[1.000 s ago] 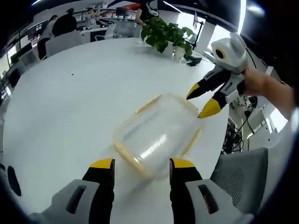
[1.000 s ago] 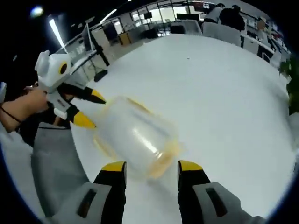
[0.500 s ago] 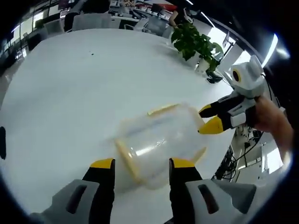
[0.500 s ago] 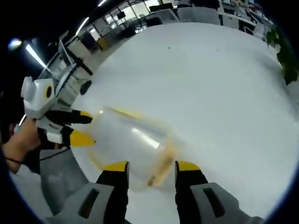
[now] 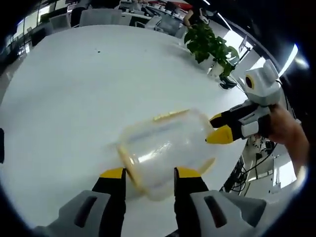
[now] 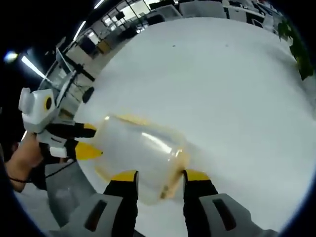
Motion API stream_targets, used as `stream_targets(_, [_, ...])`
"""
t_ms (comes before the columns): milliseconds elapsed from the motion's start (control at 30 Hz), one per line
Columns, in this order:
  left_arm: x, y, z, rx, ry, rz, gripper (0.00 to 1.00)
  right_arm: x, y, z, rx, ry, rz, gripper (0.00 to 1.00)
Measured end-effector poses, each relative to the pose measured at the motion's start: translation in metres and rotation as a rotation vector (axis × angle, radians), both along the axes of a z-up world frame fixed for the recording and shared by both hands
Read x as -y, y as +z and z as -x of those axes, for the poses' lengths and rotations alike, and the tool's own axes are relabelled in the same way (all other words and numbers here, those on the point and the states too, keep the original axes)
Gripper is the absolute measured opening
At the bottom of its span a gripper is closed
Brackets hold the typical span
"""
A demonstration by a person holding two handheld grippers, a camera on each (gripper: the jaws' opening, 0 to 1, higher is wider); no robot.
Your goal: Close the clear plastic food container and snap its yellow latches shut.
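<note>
The clear plastic food container [image 5: 163, 145] with yellow latches lies on its side across the white table [image 5: 74, 89]. My left gripper [image 5: 149, 174] is open, its yellow-tipped jaws straddling the near end by a yellow latch [image 5: 127, 165]. At the far end, my right gripper [image 5: 215, 128] touches the container. In the right gripper view the container [image 6: 140, 153] runs away from my open right gripper [image 6: 160, 175], whose jaws straddle its near end and a latch [image 6: 175, 170]. My left gripper [image 6: 88, 139] is at the opposite end.
A potted plant [image 5: 210, 44] stands at the table's far side, with office chairs and desks beyond. The person's hand [image 5: 289, 136] holds the right gripper, and a hand [image 6: 22, 158] holds the left one. The table edge and a grey chair [image 6: 59, 197] lie close by.
Both grippers have moved in onto the container's ends, and each pair of jaws has narrowed a little. The views have shifted with the hands.
</note>
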State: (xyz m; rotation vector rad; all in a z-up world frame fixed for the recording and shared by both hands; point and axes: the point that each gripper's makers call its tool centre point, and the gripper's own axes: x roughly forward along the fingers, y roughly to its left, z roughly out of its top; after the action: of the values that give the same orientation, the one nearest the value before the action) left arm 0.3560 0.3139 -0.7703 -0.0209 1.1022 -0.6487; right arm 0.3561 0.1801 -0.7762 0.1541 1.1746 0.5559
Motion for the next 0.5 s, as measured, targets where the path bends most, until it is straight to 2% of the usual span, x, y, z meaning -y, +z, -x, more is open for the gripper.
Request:
stream_targets(33, [0.000, -0.001, -0.001, 0.001, 0.002, 0.001, 0.35, -0.001, 0.000, 0.000, -0.006, -0.008, -0.002, 0.33])
stream_targets(67, [0.000, -0.001, -0.001, 0.001, 0.011, 0.008, 0.34, -0.010, 0.002, 0.016, -0.072, 0.010, -0.012, 0.32])
stream_targets(100, [0.013, 0.002, 0.003, -0.028, 0.035, 0.081, 0.32, -0.008, 0.002, 0.006, -0.028, 0.008, 0.011, 0.31])
stream_targets(133, [0.002, -0.001, -0.003, 0.001, 0.012, 0.012, 0.32, -0.008, 0.002, 0.005, -0.041, -0.019, 0.014, 0.31])
stream_targets(167, [0.002, 0.000, -0.002, -0.012, -0.001, -0.006, 0.32, -0.011, 0.003, 0.003, -0.031, 0.024, 0.043, 0.31])
stream_targets(200, [0.001, 0.001, -0.002, -0.021, -0.015, -0.016, 0.32, -0.011, 0.003, 0.002, -0.038, 0.016, 0.042, 0.32])
stream_targets(300, [-0.001, 0.000, -0.002, -0.024, -0.024, -0.001, 0.32, -0.006, 0.002, 0.002, -0.030, -0.021, 0.011, 0.32])
stream_targets(400, [-0.001, 0.000, -0.006, -0.005, -0.036, 0.001, 0.33, -0.007, 0.001, 0.003, -0.034, -0.063, 0.022, 0.33])
stream_targets(500, [-0.002, 0.000, -0.008, -0.013, -0.048, 0.007, 0.34, -0.007, 0.001, 0.005, -0.037, -0.072, 0.013, 0.33])
